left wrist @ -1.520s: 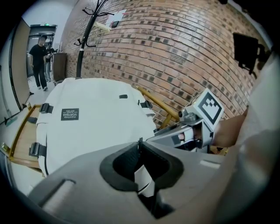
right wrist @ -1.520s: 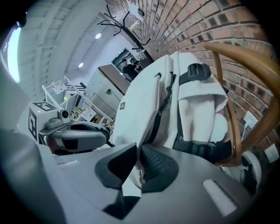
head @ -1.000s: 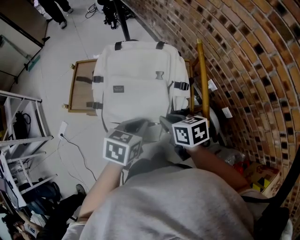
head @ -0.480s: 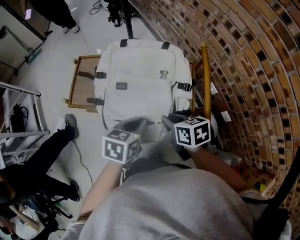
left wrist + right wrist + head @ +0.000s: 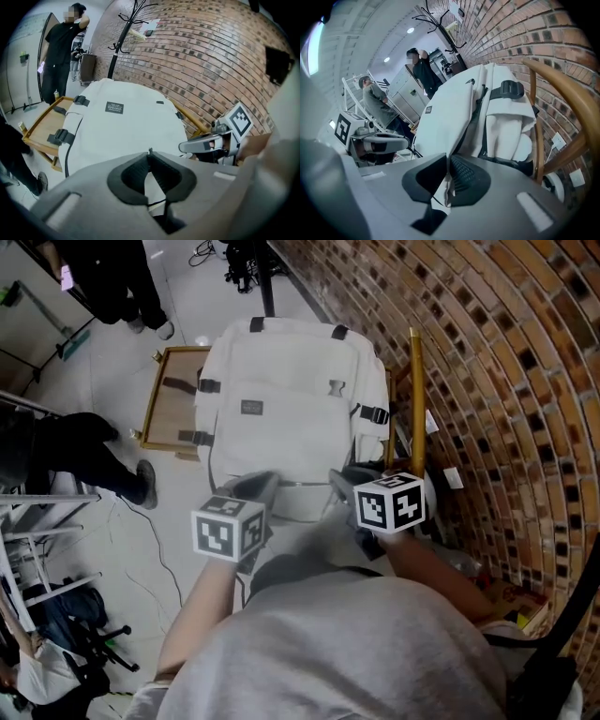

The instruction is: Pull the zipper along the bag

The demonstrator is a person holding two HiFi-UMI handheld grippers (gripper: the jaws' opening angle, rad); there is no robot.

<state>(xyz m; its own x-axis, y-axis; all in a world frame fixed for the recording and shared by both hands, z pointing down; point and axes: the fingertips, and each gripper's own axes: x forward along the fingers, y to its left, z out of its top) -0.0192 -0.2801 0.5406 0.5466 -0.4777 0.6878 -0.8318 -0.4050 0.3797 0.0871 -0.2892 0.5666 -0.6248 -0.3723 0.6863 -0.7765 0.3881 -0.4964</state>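
1. The cream backpack (image 5: 281, 413) is lying flat with its front panel facing up. It is resting on a wooden frame (image 5: 147, 418), just left of the brick wall (image 5: 487, 352).
2. Its long axis is running from near to far, straight away from the person. The end with two black strap tabs is pointing far, and the other end is pointing near, toward the grippers.
3. The left gripper (image 5: 149, 155) is working at the near-left of that near end. Its jaws are clenched, pinching a small dark tab (image 5: 150, 150) at the backpack's edge.
4. The right gripper (image 5: 447, 158) is sitting at the near-right, its jaws clamping a fold of the backpack's cream fabric.
5. Both grippers are angling downward, side by side.
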